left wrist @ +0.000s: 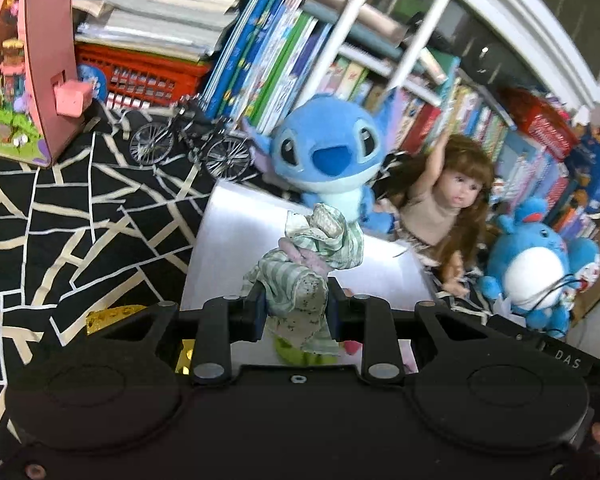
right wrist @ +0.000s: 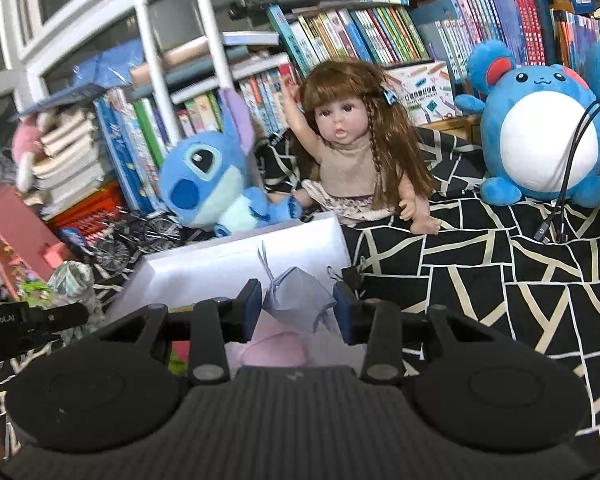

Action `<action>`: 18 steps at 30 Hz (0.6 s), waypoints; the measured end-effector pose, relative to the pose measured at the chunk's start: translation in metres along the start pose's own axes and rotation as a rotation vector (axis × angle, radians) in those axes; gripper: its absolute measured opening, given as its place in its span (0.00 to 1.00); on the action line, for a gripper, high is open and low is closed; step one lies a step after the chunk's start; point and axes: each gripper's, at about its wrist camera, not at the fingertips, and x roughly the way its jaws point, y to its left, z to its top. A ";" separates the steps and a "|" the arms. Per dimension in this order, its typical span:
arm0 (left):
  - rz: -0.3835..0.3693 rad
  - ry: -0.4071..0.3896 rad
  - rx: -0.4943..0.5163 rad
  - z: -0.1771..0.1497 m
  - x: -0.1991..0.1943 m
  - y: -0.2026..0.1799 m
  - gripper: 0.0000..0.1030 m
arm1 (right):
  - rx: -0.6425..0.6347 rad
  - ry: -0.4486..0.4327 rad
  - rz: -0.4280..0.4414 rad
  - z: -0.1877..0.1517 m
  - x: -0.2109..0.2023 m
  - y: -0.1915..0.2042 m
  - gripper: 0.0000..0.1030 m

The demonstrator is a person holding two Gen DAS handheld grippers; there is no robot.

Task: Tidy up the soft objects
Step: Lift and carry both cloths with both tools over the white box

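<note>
My left gripper (left wrist: 296, 306) is shut on a green-striped cloth doll (left wrist: 312, 256) and holds it above the white box (left wrist: 228, 240). My right gripper (right wrist: 299, 307) is shut on a pale lilac fabric pouch (right wrist: 300, 300) above the same white box (right wrist: 204, 264), where a pink soft item (right wrist: 276, 352) lies. The left gripper with the green cloth doll also shows at the left of the right wrist view (right wrist: 74, 280).
A blue Stitch plush (left wrist: 328, 160), a long-haired doll (left wrist: 448, 204) and a round blue plush (left wrist: 536, 264) sit behind the box against rows of books. A metal toy bicycle (left wrist: 188, 144) and a pink dollhouse (left wrist: 24, 64) stand left on the black patterned cloth (left wrist: 80, 220).
</note>
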 end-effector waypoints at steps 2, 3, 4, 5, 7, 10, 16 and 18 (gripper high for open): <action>0.010 0.028 -0.020 0.001 0.013 0.003 0.26 | 0.014 0.030 -0.005 0.001 0.013 0.000 0.43; 0.012 0.043 -0.027 0.000 0.019 0.005 0.26 | 0.024 0.042 -0.004 0.001 0.017 -0.001 0.43; 0.014 0.052 -0.028 0.000 0.024 0.006 0.26 | 0.036 0.056 -0.001 0.001 0.022 -0.002 0.43; 0.018 0.058 -0.024 -0.001 0.027 0.006 0.26 | 0.045 0.065 0.001 0.001 0.026 -0.003 0.43; 0.028 0.065 -0.013 -0.004 0.032 0.005 0.26 | 0.052 0.076 -0.002 0.000 0.034 -0.002 0.43; 0.034 0.077 -0.009 -0.005 0.040 0.005 0.26 | 0.050 0.088 -0.013 -0.001 0.042 0.000 0.43; 0.039 0.088 0.001 -0.007 0.051 0.001 0.27 | 0.059 0.113 -0.035 -0.003 0.056 0.000 0.43; 0.037 0.091 0.005 -0.008 0.053 -0.001 0.27 | 0.066 0.122 -0.040 -0.004 0.060 -0.001 0.43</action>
